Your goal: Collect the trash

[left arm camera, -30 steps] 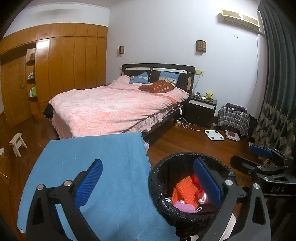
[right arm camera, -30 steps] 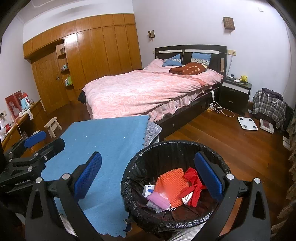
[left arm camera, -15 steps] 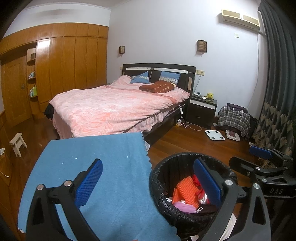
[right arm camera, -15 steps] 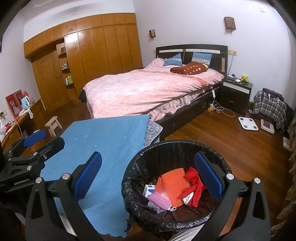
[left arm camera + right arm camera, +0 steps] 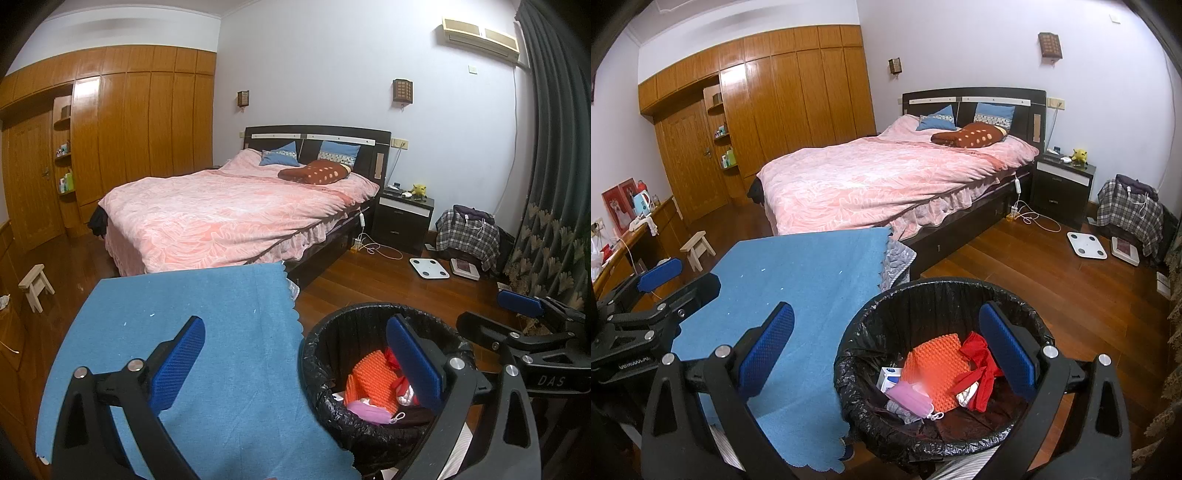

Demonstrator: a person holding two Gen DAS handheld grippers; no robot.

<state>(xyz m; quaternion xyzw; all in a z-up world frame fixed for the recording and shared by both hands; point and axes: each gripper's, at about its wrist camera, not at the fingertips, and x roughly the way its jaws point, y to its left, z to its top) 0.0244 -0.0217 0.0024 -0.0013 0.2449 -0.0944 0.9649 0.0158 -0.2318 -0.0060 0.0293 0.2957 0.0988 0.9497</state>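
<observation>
Only one text is readable. In the left wrist view, the letters "DAS" stand in pale capitals on the black body of the right gripper (image 5: pixel 517 302), near the right edge of the picture. In the right wrist view, the left gripper (image 5: pixel 661 271) also carries a line of pale print on its black body (it appears upside down and too small, so I cannot read it). Both grippers have their fingers spread wide apart.
</observation>
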